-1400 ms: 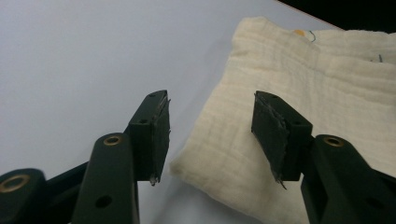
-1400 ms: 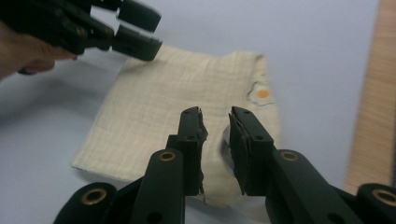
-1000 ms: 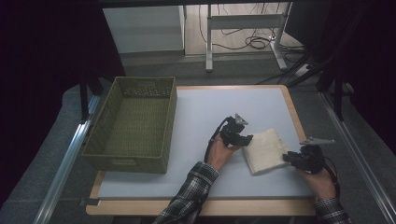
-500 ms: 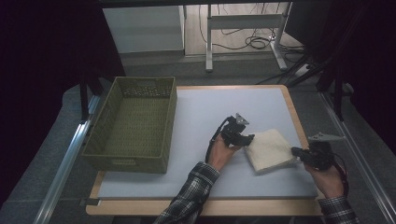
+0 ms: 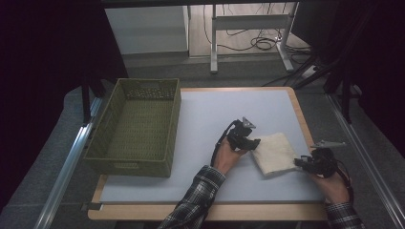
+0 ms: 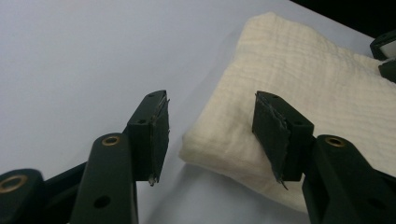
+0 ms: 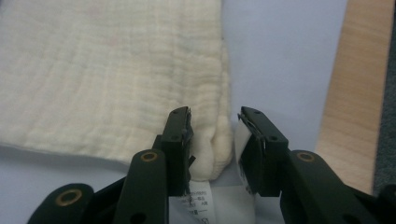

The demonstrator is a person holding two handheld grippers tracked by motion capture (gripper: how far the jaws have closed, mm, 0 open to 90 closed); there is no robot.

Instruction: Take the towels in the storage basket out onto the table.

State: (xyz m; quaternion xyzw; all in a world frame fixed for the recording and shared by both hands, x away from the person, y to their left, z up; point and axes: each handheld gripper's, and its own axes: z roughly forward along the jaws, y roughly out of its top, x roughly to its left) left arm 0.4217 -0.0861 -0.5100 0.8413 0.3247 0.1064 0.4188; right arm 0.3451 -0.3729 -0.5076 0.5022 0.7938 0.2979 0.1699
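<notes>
- Two hand-held grippers work at a pale table (image 5: 200, 119) with a wooden edge; items are listed from left to right.
- Green woven basket (image 5: 136, 126): stands on the left part of the table, well apart from the cloth.
- Left hand-held gripper (image 5: 252, 143): held in the person's left hand (image 5: 228, 158), it sits just beside the left edge of the cloth. In the left gripper view (image 6: 210, 123) its jaws stand wide apart with a corner of the cloth between them, neither pad touching it.
- Folded cream cloth (image 5: 274, 153): lies flat on the right part of the table, between the two grippers; its crinkled weave shows in the left gripper view (image 6: 322, 79).
- Right hand-held gripper (image 5: 302, 163): held in the right hand (image 5: 332, 183) at the cloth's right edge. In the right gripper view (image 7: 214, 140) its jaws stand narrowly apart around the cloth's corner (image 7: 215, 154), not closed on it; a white care label (image 7: 201, 200) lies below the corner.
- Plaid sleeves (image 5: 193, 202) cover both forearms.
</notes>
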